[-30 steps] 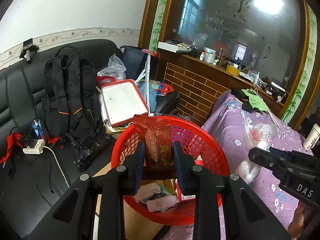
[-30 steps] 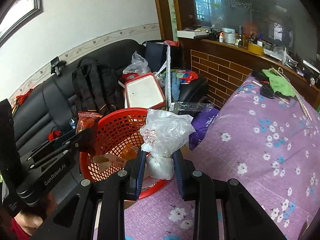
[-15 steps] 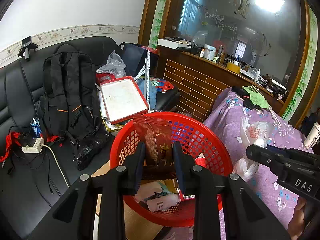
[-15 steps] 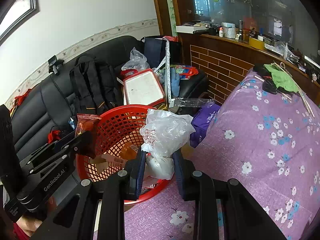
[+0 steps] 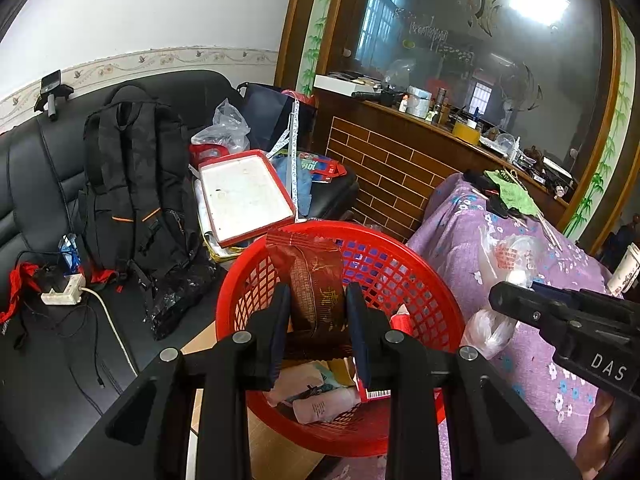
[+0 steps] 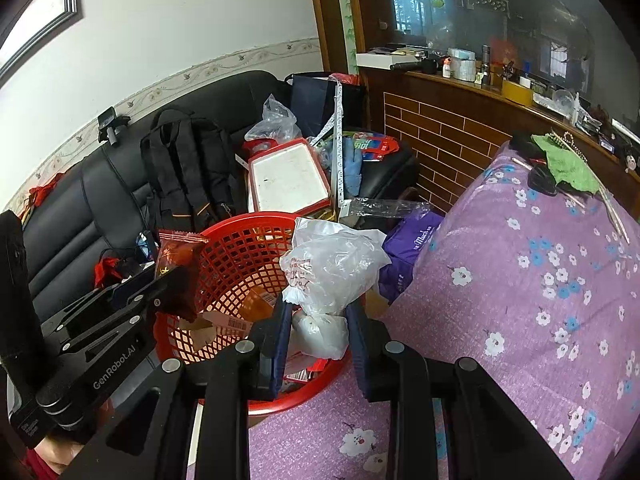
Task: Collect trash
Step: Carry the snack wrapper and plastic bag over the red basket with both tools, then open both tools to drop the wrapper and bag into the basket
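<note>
My left gripper point(image 5: 318, 330) is shut on a dark red snack wrapper point(image 5: 316, 280) and holds it upright above the red mesh basket point(image 5: 400, 264), which holds several pieces of trash. My right gripper point(image 6: 318, 334) is shut on a crumpled white plastic bag point(image 6: 332, 268), held above the basket's right rim point(image 6: 236, 224). In the right wrist view the left gripper point(image 6: 176, 280) with the wrapper point(image 6: 176, 252) is over the basket's left side. In the left wrist view the right gripper point(image 5: 504, 300) and its bag point(image 5: 508, 256) are at the right.
A purple flowered cloth point(image 6: 520, 280) covers the table at the right. A black sofa point(image 5: 48, 208) holds a black backpack point(image 5: 132, 184), a red-rimmed white tray point(image 5: 244, 196), bags and a power strip point(image 5: 60, 292). A brick-faced counter point(image 5: 400, 168) stands behind.
Both grippers have moved slightly forward over the basket, still holding the wrapper and the plastic bag. The basket looks a little closer and lower in both views.
</note>
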Motion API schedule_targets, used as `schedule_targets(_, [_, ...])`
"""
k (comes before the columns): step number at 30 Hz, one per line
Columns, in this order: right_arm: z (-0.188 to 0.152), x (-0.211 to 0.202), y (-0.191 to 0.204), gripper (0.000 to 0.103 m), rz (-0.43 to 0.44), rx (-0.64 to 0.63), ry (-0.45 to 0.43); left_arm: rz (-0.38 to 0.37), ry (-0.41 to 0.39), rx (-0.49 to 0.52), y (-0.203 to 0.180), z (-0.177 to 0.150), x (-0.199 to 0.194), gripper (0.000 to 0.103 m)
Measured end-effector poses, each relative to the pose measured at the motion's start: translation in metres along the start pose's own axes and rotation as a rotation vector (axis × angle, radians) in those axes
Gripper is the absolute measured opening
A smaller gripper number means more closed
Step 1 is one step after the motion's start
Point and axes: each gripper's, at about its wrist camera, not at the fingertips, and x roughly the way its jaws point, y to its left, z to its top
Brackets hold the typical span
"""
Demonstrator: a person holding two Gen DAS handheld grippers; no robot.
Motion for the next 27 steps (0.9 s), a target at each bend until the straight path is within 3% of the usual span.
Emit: schedule_targets(27, [0.0052, 0.0086, 0.0041, 0.03, 0.002, -0.017, 0.009, -0.004, 0.006, 0.002, -0.0004, -0.0011, 0.0058, 0.027])
